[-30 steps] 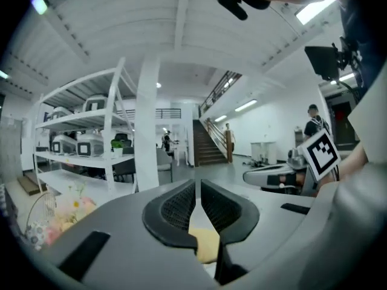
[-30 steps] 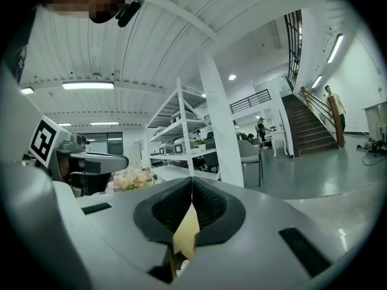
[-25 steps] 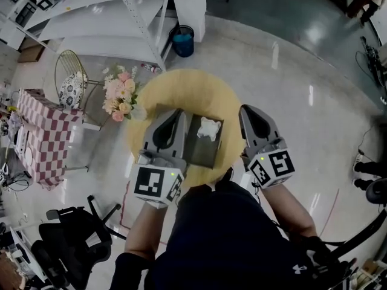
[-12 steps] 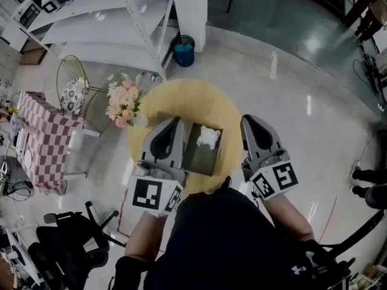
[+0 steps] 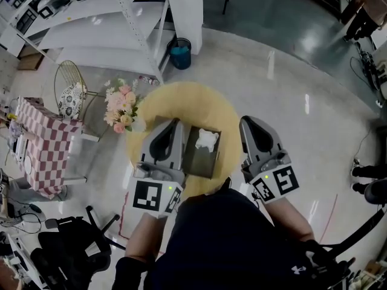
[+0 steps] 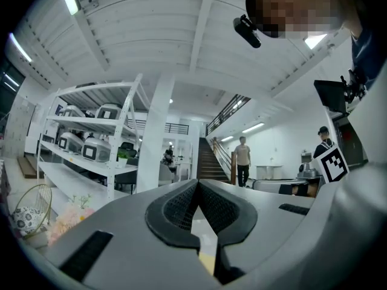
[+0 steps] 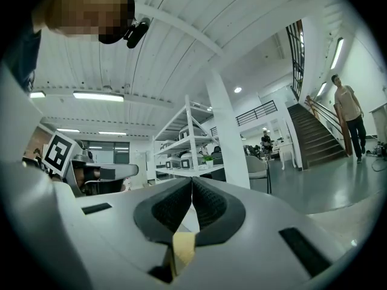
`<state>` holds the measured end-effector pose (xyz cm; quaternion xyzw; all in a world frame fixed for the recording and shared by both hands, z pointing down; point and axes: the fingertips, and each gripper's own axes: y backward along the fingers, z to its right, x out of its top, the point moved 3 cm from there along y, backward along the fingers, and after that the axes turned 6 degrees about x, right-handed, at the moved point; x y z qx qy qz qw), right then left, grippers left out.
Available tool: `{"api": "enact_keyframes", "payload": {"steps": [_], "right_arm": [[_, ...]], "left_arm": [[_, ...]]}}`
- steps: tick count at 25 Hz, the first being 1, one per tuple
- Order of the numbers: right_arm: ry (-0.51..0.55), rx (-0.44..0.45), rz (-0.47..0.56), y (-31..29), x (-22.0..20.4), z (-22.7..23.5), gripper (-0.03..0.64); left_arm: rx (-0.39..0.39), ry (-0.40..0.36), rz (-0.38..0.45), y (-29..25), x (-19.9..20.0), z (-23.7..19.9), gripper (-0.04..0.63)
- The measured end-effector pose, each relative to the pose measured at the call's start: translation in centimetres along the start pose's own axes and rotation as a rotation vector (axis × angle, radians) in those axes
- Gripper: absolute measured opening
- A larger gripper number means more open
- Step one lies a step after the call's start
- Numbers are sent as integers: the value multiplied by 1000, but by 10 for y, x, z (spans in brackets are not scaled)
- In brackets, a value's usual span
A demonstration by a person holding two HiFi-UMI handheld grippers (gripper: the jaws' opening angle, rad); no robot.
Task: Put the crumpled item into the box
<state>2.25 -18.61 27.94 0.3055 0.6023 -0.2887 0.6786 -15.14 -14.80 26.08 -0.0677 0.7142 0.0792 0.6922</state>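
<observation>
The crumpled item (image 5: 207, 139), a small white wad, lies inside the dark box (image 5: 195, 159), toward its far end. The box stands on the round yellow table (image 5: 181, 98). The left gripper (image 5: 176, 122) lies along the box's left side and covers that edge, so the head view cannot settle whether the two touch. The right gripper (image 5: 247, 121) is just beside the table's right rim, apart from the box. In the left gripper view the two ribbed pads meet at their tips with nothing between them, and only a sliver of yellow shows through the gap lower down. The right gripper view shows the same: tips pressed together and empty. Both gripper cameras look up and out across the hall, so neither shows the box or the wad. The person's dark shirt (image 5: 230, 240) hides the near rim of the table. Left of the table stand a bunch of pink flowers (image 5: 119, 104) and a checked cloth (image 5: 39, 144), and a blue bin (image 5: 179, 52) sits beyond, by white shelving (image 5: 91, 17) that the frame cuts off.
</observation>
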Motion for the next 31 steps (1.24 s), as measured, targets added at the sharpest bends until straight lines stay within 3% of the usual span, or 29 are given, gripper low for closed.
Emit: {"api": "enact_keyframes", "payload": {"steps": [31], "right_arm": [[-19,0,-9,5,-5,-4,14]], "left_arm": [[-16,-12,-38,1,-14,4,17]]}}
